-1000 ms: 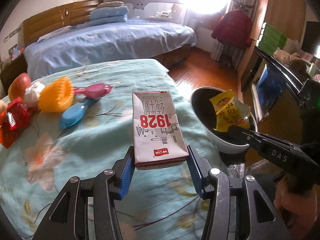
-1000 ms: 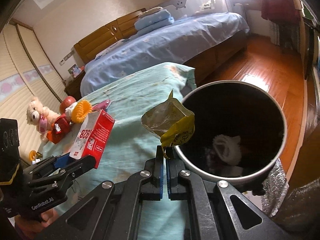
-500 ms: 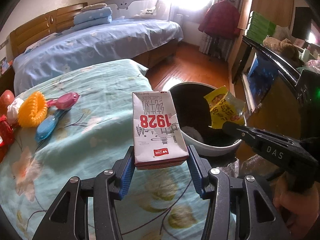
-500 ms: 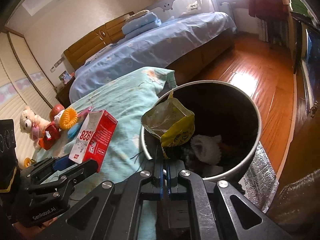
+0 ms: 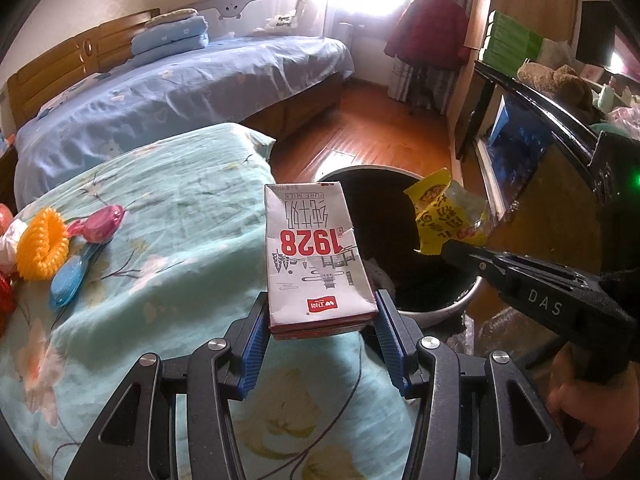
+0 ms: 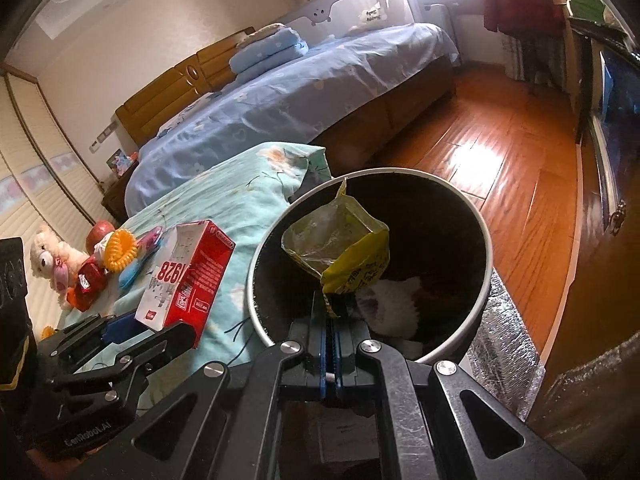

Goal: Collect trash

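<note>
My left gripper (image 5: 322, 320) is shut on a white and red milk carton (image 5: 316, 260) marked 1928, held above the edge of the floral bed cover. The same carton (image 6: 186, 276) shows at the left of the right wrist view. My right gripper (image 6: 330, 320) is shut on a crumpled yellow snack wrapper (image 6: 348, 252), which hangs over the open mouth of a round black bin (image 6: 482, 240). White crumpled paper (image 6: 394, 300) lies inside the bin. In the left wrist view the wrapper (image 5: 444, 216) sits over the bin (image 5: 460, 306) to the right of the carton.
On the teal floral cover (image 5: 160, 240) lie an orange coil ring (image 5: 40, 244), a pink and blue spoon (image 5: 80, 252), red packets (image 6: 88, 284) and a plush bear (image 6: 50, 256). A blue bed (image 5: 180, 96) stands behind. A dark cabinet (image 5: 540, 184) borders the wooden floor (image 6: 500, 152) on the right.
Both grippers have moved toward the bin with their loads. The wrapper now hangs over the bin's mouth, and the carton has come from mid-bed to the cover's edge beside the bin.
</note>
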The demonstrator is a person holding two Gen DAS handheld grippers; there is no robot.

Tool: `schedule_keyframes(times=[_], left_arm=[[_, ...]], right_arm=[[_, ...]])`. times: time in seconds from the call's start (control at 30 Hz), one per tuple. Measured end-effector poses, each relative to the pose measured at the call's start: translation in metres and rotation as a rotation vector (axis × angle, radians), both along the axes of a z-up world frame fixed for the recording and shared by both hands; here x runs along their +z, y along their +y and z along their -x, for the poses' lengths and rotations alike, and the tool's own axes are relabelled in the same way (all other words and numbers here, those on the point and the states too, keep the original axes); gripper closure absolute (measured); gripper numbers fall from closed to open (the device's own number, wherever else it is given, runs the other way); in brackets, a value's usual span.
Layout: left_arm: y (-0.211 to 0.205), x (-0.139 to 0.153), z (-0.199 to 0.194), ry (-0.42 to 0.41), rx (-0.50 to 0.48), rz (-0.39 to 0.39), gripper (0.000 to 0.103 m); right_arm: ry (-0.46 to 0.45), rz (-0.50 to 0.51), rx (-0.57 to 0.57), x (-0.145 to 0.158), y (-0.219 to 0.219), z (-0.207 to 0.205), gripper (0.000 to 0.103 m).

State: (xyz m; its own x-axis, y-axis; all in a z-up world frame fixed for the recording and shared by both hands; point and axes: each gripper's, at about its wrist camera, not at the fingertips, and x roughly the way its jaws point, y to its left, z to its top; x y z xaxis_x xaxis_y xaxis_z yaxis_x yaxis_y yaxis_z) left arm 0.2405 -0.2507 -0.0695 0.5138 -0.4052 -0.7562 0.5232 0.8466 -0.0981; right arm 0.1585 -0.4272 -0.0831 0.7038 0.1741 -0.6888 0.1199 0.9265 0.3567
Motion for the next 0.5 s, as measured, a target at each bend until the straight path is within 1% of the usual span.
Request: schedule_keyframes(times=[0.5], left_arm=[[-0.021, -0.003, -0.016, 0.011, -0.015, -0.003, 0.054]], right_arm=[[0.015, 0.004, -0.016, -0.003, -0.016, -0.009, 0.101]])
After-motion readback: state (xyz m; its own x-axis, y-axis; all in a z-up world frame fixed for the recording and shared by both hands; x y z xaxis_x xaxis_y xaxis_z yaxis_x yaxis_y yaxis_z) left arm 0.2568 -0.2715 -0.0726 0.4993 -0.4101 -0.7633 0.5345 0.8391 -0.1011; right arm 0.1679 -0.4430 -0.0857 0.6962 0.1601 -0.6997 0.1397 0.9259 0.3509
